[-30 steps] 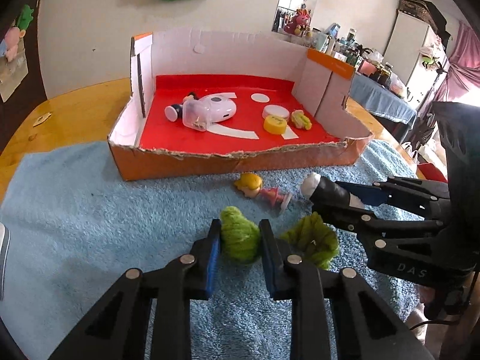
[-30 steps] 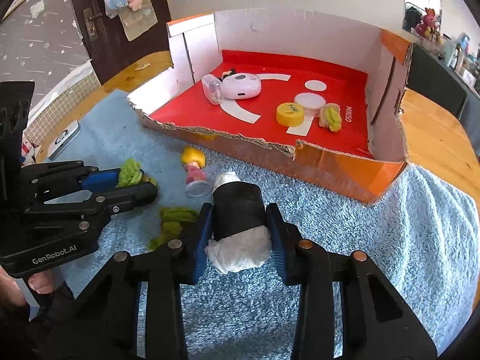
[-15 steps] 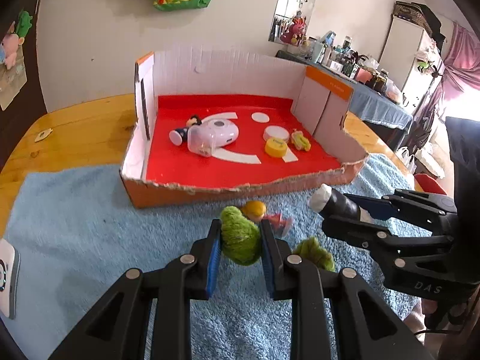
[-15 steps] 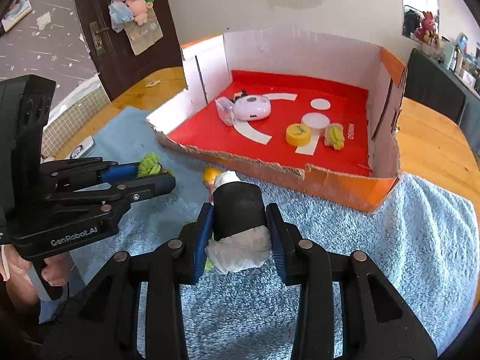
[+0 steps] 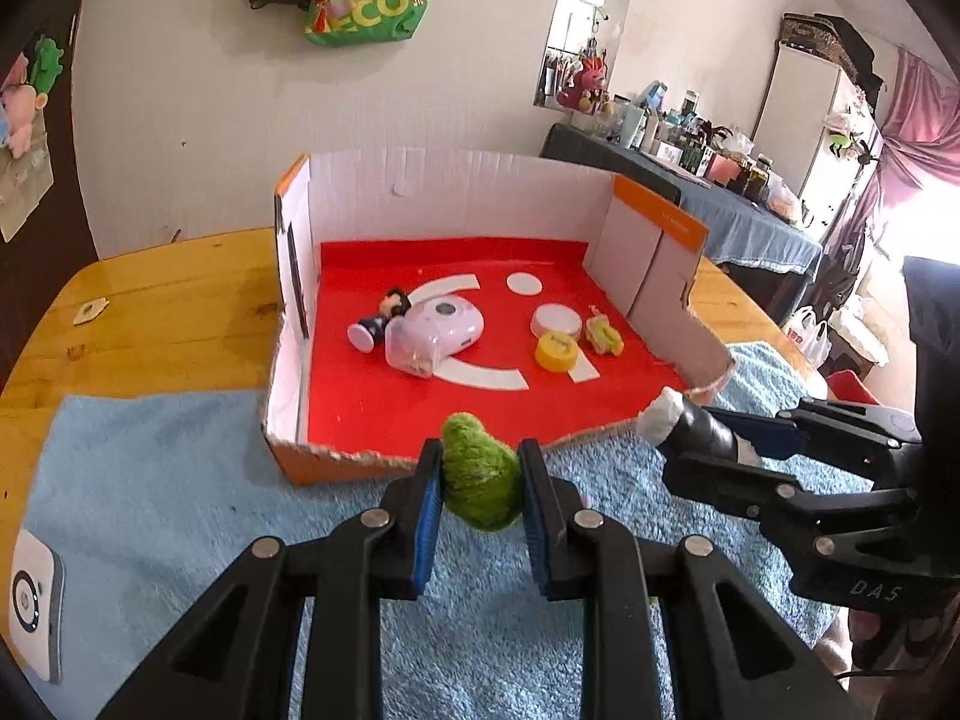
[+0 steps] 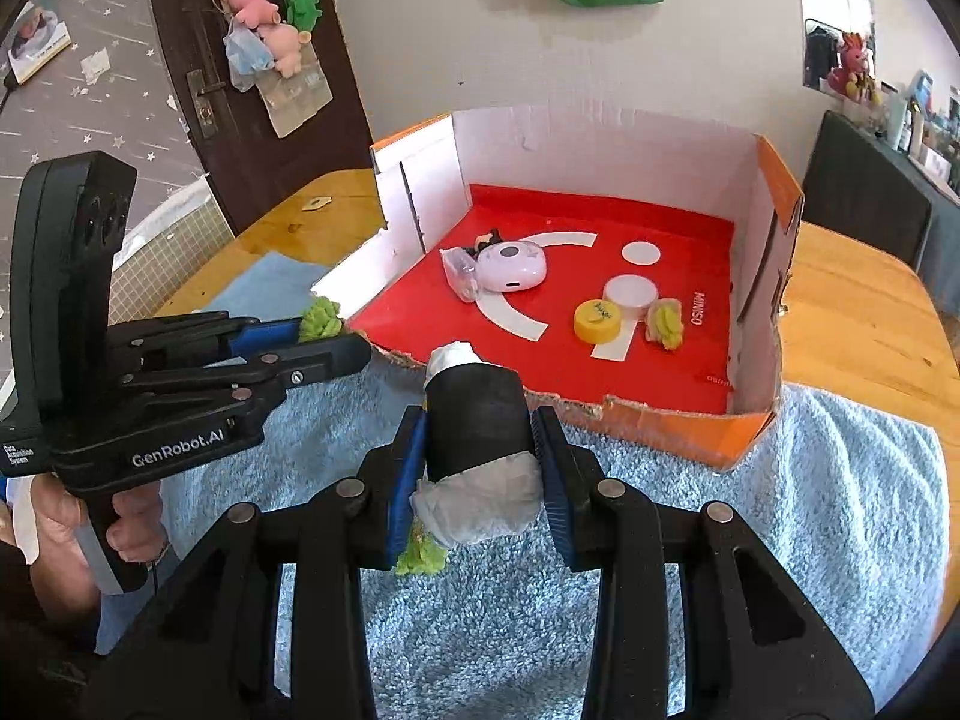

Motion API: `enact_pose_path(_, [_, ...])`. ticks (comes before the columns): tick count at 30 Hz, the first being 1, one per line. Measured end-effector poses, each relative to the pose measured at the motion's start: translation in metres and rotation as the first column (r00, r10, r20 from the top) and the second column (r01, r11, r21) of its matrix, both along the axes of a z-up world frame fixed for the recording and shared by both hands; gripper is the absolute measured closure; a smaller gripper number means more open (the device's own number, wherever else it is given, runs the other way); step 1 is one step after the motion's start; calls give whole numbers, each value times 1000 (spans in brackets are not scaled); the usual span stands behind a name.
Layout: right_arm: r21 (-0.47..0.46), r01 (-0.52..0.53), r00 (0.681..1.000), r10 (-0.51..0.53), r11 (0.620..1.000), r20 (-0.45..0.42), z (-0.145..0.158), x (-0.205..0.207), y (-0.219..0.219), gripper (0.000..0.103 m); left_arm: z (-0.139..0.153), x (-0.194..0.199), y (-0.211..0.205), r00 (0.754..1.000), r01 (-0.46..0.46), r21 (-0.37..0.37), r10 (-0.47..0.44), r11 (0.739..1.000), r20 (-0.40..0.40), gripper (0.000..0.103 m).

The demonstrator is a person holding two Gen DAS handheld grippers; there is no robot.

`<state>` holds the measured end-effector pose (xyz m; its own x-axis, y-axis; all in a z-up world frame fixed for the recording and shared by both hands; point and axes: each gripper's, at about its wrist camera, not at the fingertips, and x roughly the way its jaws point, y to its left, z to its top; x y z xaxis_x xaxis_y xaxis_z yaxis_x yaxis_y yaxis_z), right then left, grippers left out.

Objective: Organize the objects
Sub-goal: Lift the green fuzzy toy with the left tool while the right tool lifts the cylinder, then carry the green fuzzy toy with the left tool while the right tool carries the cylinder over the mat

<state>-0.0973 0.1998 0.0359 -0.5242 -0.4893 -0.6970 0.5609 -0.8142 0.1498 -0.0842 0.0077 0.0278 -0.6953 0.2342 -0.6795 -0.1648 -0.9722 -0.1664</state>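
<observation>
My left gripper [image 5: 480,483] is shut on a fuzzy green toy [image 5: 480,480] and holds it above the blue towel, just before the torn front edge of the red-floored cardboard box [image 5: 372,414]. My right gripper [image 6: 477,450] is shut on a black roll with white paper ends [image 6: 474,426], also lifted near the box's front edge. The left gripper [image 6: 336,339] and its green toy [image 6: 319,318] show in the right wrist view. The right gripper [image 5: 690,438] and its roll [image 5: 690,426] show in the left wrist view. Another green piece [image 6: 423,558] lies on the towel under the roll.
Inside the box lie a pink-white device [image 5: 438,330], a small figure [image 5: 378,324], a white disc [image 5: 557,321], a yellow disc [image 5: 557,353] and a small green-yellow item [image 5: 605,336]. A white gadget [image 5: 30,600] lies on the blue towel [image 5: 150,480] at the left. The wooden table [image 6: 858,312] extends around.
Both grippers have lifted with their loads and moved forward towards the box's front edge. The yellow-headed figure and second green piece on the towel have dropped out of the left view.
</observation>
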Motion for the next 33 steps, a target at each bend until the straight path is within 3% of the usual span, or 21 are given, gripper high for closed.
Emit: enact_pose_path(33, [42,36,999,-36,998,-1,7,-55,-5,69,6,-56,-12,1000,5,21,-6,1000,20,78])
